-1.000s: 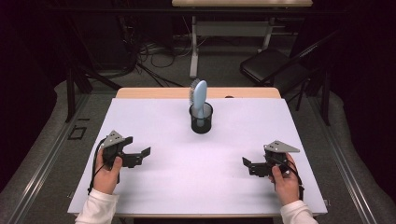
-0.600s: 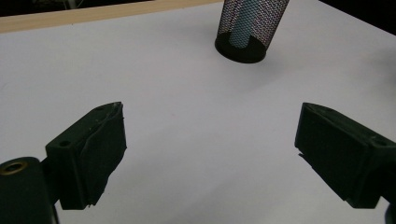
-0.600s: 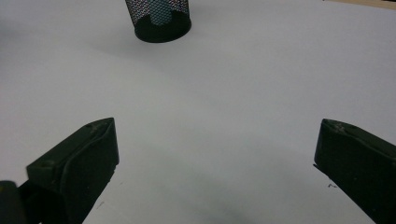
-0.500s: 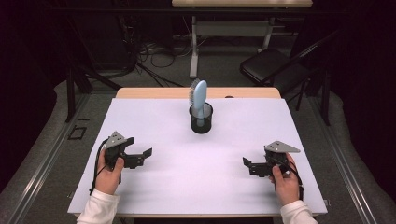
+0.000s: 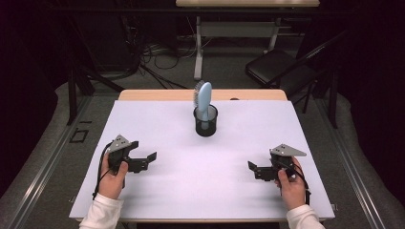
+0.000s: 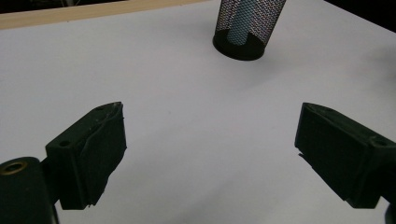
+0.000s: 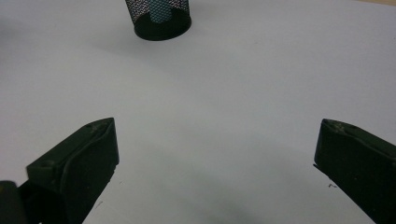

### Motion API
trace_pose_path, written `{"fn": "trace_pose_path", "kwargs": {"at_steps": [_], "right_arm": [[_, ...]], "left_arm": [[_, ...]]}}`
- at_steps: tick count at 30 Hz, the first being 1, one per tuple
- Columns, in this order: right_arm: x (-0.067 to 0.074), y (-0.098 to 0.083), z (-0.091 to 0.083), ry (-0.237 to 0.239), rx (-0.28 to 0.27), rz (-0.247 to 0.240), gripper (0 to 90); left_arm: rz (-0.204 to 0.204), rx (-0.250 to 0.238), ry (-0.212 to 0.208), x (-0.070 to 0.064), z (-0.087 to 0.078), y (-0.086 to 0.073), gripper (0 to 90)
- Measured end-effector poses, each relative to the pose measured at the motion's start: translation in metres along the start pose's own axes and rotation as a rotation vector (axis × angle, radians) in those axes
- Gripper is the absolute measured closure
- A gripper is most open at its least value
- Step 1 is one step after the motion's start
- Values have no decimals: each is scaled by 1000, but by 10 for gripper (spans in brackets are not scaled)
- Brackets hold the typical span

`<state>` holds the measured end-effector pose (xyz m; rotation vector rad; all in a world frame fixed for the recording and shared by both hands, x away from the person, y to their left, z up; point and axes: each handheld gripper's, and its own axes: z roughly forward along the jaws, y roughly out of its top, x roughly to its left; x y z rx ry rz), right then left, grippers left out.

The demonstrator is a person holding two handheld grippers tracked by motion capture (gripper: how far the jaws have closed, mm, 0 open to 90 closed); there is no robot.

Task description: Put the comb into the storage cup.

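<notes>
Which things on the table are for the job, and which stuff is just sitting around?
For the job:
- light blue hairbrush, standing upright in the cup
- black mesh cup on the white table
- left gripper and right gripper, both open, holding nothing

Just sitting around:
- folding chair on the floor beyond the table
- cables on the floor

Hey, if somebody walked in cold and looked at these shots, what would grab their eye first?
Probably the light blue hairbrush standing upright in a black mesh cup at the far middle of the white table. Next, the left gripper and right gripper, both open and empty, resting near the table's front corners, jaws pointing inward.
</notes>
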<state>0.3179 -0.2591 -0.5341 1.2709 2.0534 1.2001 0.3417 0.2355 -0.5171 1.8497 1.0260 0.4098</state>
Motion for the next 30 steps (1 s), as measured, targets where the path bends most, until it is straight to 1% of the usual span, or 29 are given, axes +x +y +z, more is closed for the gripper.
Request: {"fn": "trace_pose_path", "kwargs": {"at_steps": [15,26,30], "right_arm": [[0,0,0,1,1,3,0],[0,0,0,2,0,5,0],[0,0,0,1,-2,9,0]], "left_arm": [[1,2,1,0,0,0,93],[-11,-6,3,1,-2,-1,93],[-17,-16,4,2,-4,1,93]]}}
